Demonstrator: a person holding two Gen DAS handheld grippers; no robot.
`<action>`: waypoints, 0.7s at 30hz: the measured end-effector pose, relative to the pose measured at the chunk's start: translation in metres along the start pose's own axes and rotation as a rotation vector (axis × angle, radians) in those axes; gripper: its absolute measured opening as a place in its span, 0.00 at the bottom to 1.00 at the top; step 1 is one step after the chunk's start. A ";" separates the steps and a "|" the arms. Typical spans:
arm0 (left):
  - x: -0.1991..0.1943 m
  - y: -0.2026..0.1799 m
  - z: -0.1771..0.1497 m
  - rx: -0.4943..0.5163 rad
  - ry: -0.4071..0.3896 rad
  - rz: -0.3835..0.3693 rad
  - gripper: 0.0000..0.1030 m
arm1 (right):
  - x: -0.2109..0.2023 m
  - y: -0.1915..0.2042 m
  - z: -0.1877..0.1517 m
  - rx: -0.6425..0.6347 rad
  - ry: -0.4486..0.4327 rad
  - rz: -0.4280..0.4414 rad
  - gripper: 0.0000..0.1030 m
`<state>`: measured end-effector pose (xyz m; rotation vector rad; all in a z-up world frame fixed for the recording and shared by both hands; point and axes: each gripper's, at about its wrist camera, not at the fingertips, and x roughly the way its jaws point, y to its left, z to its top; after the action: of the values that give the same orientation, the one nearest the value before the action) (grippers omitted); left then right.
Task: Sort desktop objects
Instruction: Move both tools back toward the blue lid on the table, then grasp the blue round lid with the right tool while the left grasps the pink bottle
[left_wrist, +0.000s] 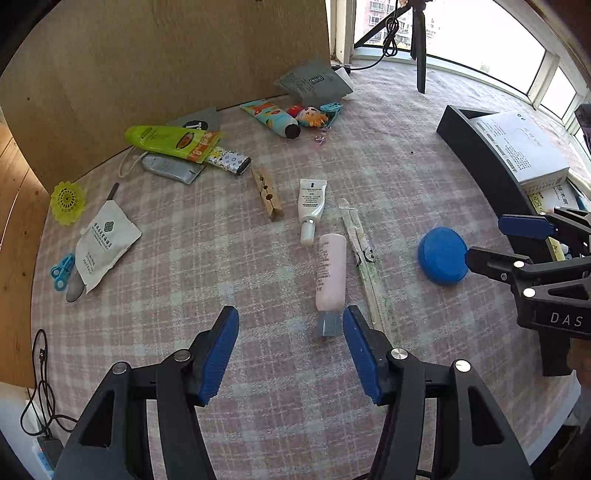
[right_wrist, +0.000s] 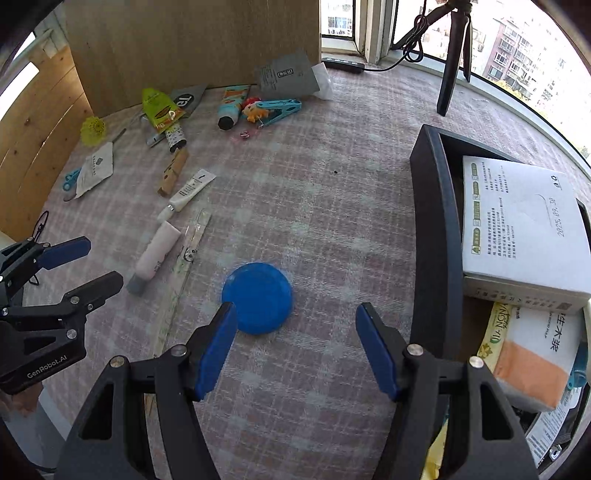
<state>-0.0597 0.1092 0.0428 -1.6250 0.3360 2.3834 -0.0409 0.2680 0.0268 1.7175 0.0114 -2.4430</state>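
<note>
Desktop objects lay scattered over a pink plaid cloth (left_wrist: 229, 258) — none of them was held. Nearest the left gripper (left_wrist: 291, 350) lay a pink tube (left_wrist: 330, 273), its grey cap (left_wrist: 329, 325) just beside the gripper's right finger; the jaws stood wide apart with only bare cloth between the blue pads (left_wrist: 218, 354). Beside the pink tube lay a long clear-wrapped strip (left_wrist: 364, 254), and beyond it a small white tube (left_wrist: 311, 206) and a wooden clothespin (left_wrist: 266, 194). A blue round lid (right_wrist: 258, 297) rested flat on the cloth just ahead of the right gripper (right_wrist: 295, 350), whose jaws were likewise spread, gripping nothing; the lid's near edge sat close to the gripper's left finger tip, though whether they touched could not be told. Farther out, against a cardboard panel (left_wrist: 166, 66), were grouped a green sachet (left_wrist: 171, 142), a patterned tube (left_wrist: 269, 118), a small toy figure (left_wrist: 312, 116) and grey packets (left_wrist: 314, 83). At the cloth's left edge lay a yellow shuttlecock (left_wrist: 67, 201) and a white pouch (left_wrist: 105, 243). To the right stood a black tray (right_wrist: 432, 229) — it held a white box (right_wrist: 524, 221) and tissue packs (right_wrist: 535, 354).
</note>
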 end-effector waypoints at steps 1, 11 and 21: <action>0.003 -0.002 0.001 0.004 0.004 -0.002 0.54 | 0.003 0.001 0.000 -0.003 0.004 0.002 0.63; 0.024 -0.007 0.007 0.010 0.024 0.009 0.49 | 0.024 0.017 -0.001 -0.043 0.028 0.008 0.63; 0.031 -0.008 0.012 -0.022 0.033 -0.018 0.20 | 0.034 0.031 0.003 -0.090 0.008 -0.064 0.62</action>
<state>-0.0791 0.1223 0.0176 -1.6715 0.3006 2.3579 -0.0505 0.2328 -0.0012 1.7146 0.1774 -2.4402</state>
